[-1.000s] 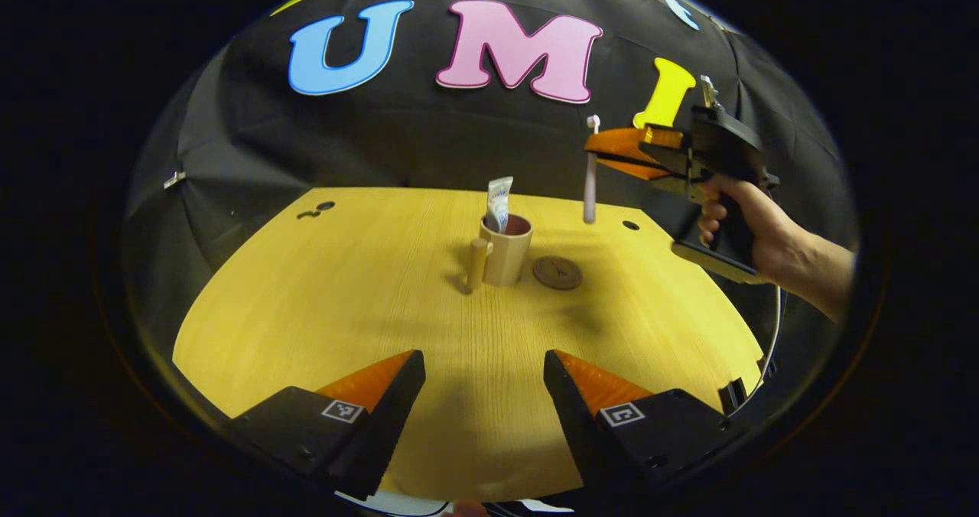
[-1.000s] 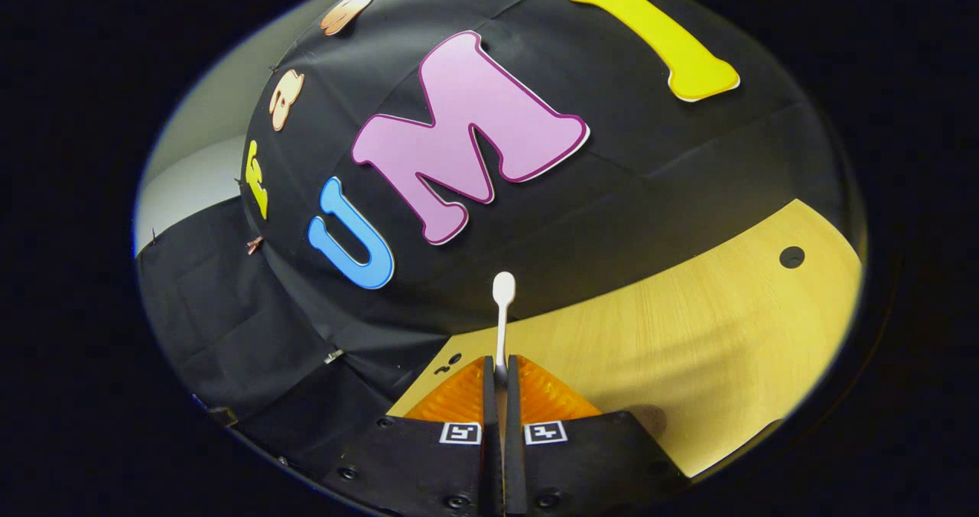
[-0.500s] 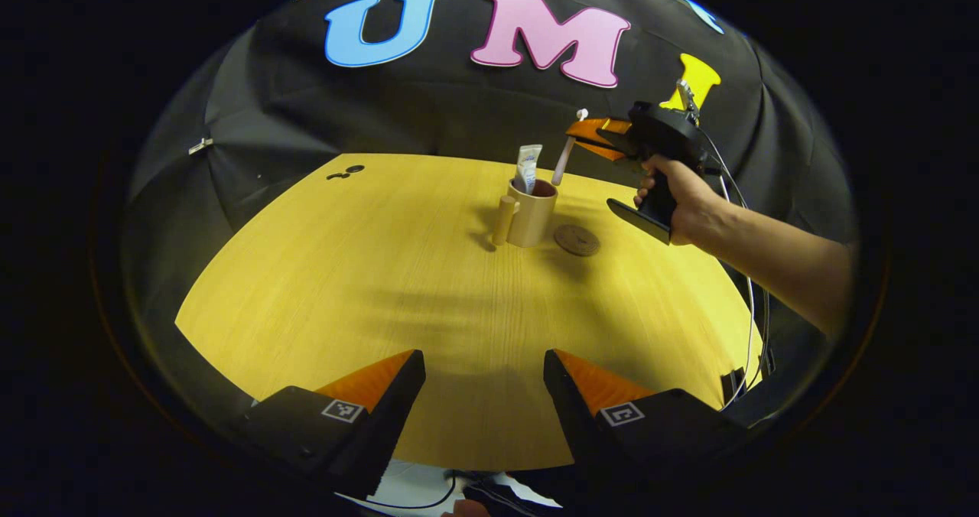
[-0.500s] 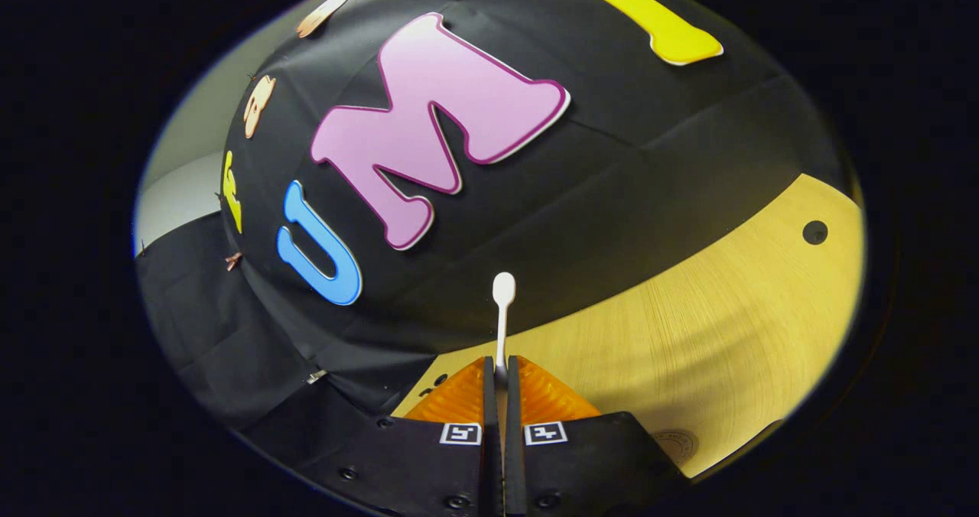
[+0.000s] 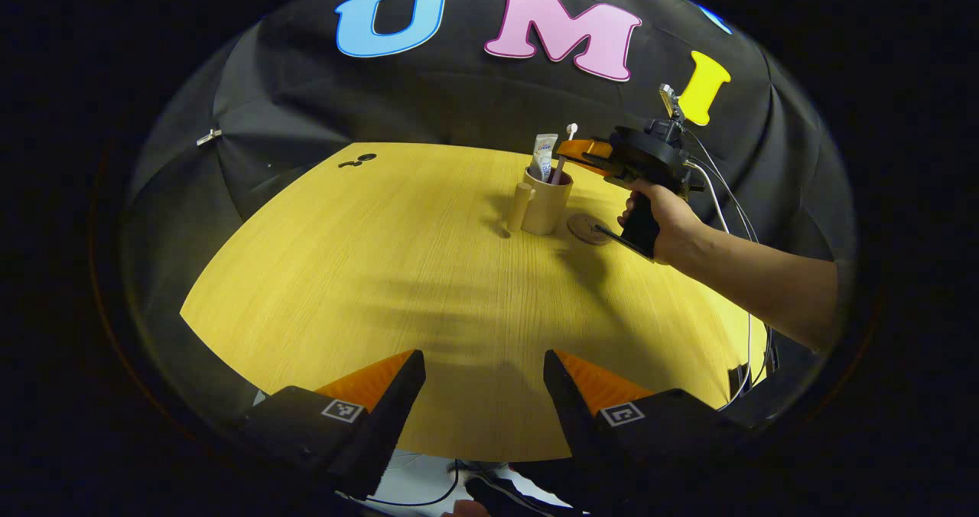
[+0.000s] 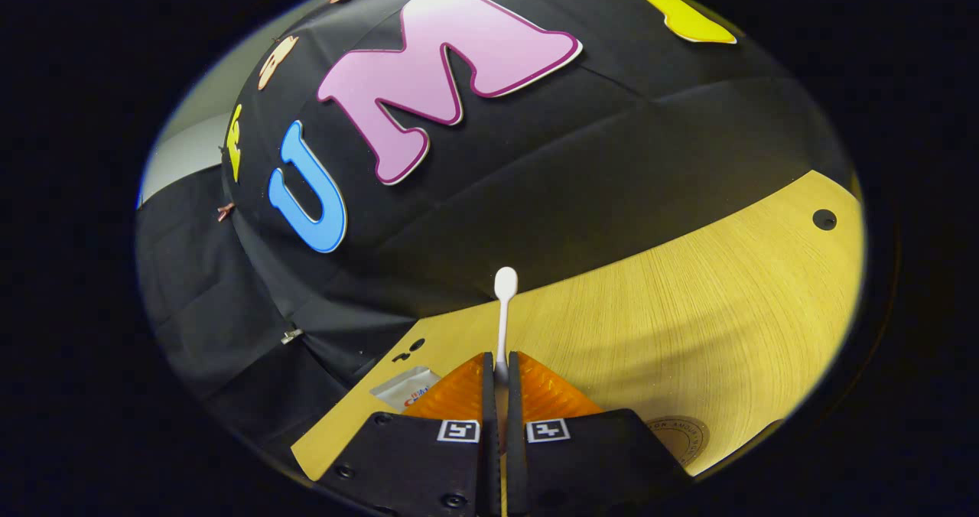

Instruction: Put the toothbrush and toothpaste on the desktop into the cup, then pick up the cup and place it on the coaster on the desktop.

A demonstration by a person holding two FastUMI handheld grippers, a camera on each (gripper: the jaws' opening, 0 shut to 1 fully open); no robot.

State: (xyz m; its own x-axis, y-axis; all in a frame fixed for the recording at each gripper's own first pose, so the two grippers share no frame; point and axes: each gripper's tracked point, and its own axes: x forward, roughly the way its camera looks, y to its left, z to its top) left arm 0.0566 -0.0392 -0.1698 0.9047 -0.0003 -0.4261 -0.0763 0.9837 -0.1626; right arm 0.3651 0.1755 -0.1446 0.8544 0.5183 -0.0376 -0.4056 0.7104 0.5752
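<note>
A beige cup [image 5: 544, 203] with a peg-like handle stands at the far side of the yellow desktop [image 5: 398, 272], with the toothpaste tube [image 5: 544, 154] upright inside it. My right gripper [image 5: 577, 152] is shut on the white toothbrush [image 5: 564, 150], whose lower end dips into the cup. In the right gripper view the toothbrush [image 6: 502, 314] rises from between the closed fingers of the right gripper [image 6: 497, 372], and the toothpaste's top [image 6: 405, 385] shows to its left. The round brown coaster [image 5: 587, 229] lies just right of the cup. My left gripper [image 5: 483, 383] is open near the front edge.
A hand and forearm [image 5: 726, 253] reach in from the right, above the desktop near the coaster [image 6: 677, 440]. Small dark holes [image 5: 356, 160] mark the desktop's far left corner, and another hole [image 6: 824, 219] sits near its far right. Cables trail off the right edge.
My right gripper has carried the toothbrush left and down until its lower end has entered the cup. My left gripper's view has drawn back slightly; its fingers stay open.
</note>
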